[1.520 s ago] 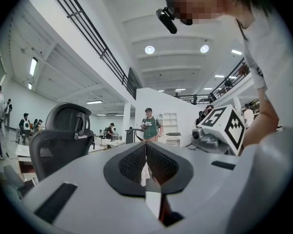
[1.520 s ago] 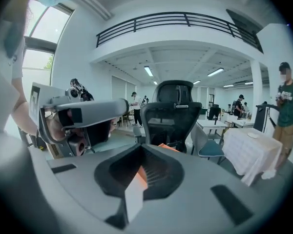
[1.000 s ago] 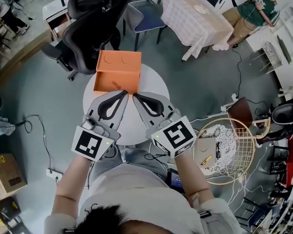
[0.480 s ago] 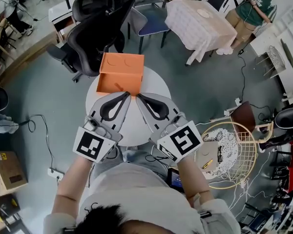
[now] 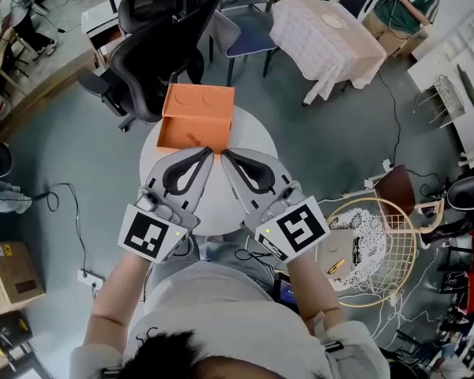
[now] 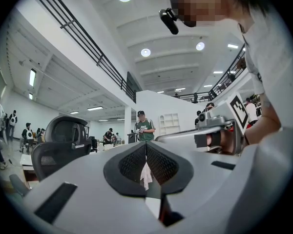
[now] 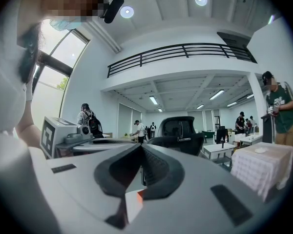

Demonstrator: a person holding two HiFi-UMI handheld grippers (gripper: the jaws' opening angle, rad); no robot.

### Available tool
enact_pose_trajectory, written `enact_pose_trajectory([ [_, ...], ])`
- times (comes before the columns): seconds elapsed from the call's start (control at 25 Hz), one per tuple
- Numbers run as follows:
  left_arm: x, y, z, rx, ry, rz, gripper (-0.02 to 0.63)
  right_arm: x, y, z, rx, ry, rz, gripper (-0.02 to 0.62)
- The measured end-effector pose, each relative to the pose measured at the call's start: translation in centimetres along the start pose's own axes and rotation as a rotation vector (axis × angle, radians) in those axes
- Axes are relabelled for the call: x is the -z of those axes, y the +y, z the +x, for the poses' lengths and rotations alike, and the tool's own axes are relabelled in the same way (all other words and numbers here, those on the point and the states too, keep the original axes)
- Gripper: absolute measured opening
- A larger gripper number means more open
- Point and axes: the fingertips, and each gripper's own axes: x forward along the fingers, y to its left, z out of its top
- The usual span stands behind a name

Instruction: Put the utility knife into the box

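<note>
Currently: utility knife not identifiable; a faint mark inside the orange box (image 5: 194, 125), far on the white table (image 5: 257, 139), may be it. Left gripper (image 5: 208, 152) and right gripper (image 5: 224, 154): closed, empty, near the box. Risk: I advance blind and shove the box.

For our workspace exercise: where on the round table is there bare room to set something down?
Bare: the table strip right of the right gripper, the strip left of the left gripper, and the wedge between them. Crowded: the far edge, taken by the orange box.
</note>
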Motion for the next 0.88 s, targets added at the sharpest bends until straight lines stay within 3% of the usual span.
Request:
enact_pose_trajectory([
  [0.72,0.1,-0.7,1.1,0.018,-0.006,-0.01,0.011,0.1,-1.0,-0.4,0.006,-0.002,0.006,0.006],
  [0.88,-0.9,-0.4,1.2,0.022,-0.068,0.009,0.011,0.0,-1.0,0.0,0.003,-0.008,0.007,0.006],
])
